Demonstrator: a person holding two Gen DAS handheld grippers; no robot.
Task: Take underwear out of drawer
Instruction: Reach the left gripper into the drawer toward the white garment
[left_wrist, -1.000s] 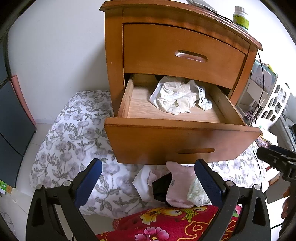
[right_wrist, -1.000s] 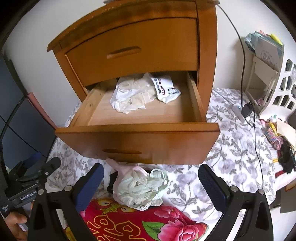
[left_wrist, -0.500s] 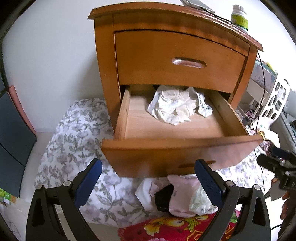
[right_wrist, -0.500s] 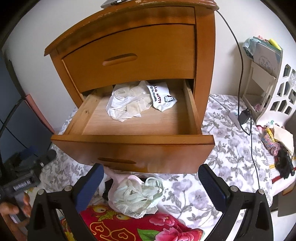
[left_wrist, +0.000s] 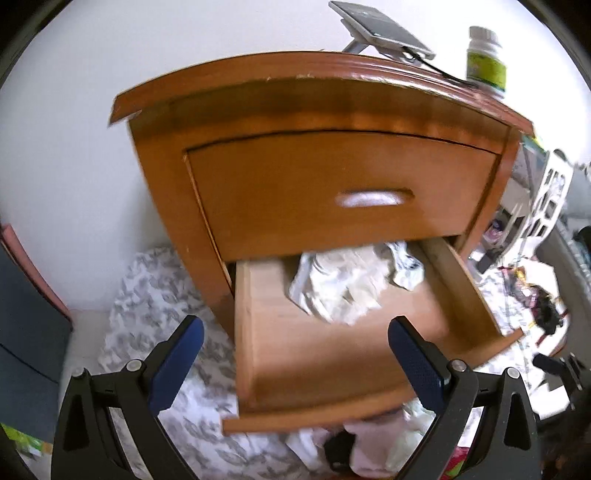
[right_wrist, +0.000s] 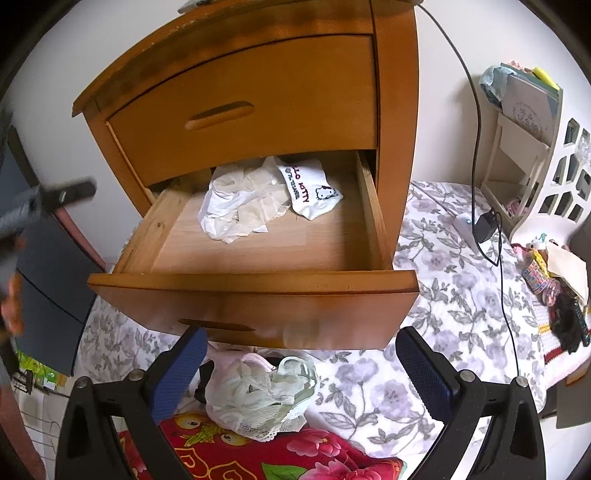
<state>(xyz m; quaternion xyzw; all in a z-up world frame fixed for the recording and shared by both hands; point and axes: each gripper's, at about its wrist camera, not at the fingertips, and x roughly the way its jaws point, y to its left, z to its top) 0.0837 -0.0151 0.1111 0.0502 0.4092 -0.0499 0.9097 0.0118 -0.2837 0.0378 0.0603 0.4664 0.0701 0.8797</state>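
Observation:
The wooden nightstand's lower drawer (left_wrist: 258, 369) (right_wrist: 258, 306) is pulled out. Crumpled white underwear (left_wrist: 340, 288) (right_wrist: 240, 206) lies at its back, with a white printed piece (right_wrist: 314, 192) beside it. My left gripper (left_wrist: 295, 354) is open, its blue pads over the drawer's front half, short of the clothes. My right gripper (right_wrist: 295, 373) is open too, lower, in front of the drawer face. A pile of pale underwear (right_wrist: 258, 395) (left_wrist: 369, 446) lies on the floral sheet below the drawer.
The upper drawer (left_wrist: 343, 192) is closed. A green-labelled bottle (left_wrist: 484, 59) and a device on a stand (left_wrist: 380, 29) sit on top. A red floral blanket (right_wrist: 277, 450) lies at the front, a cable and charger (right_wrist: 484, 229) and a white shelf (right_wrist: 535, 147) to the right.
My left gripper has risen and pushed forward over the open drawer, with motion blur. My right gripper has edged closer to the drawer face. Both stay open.

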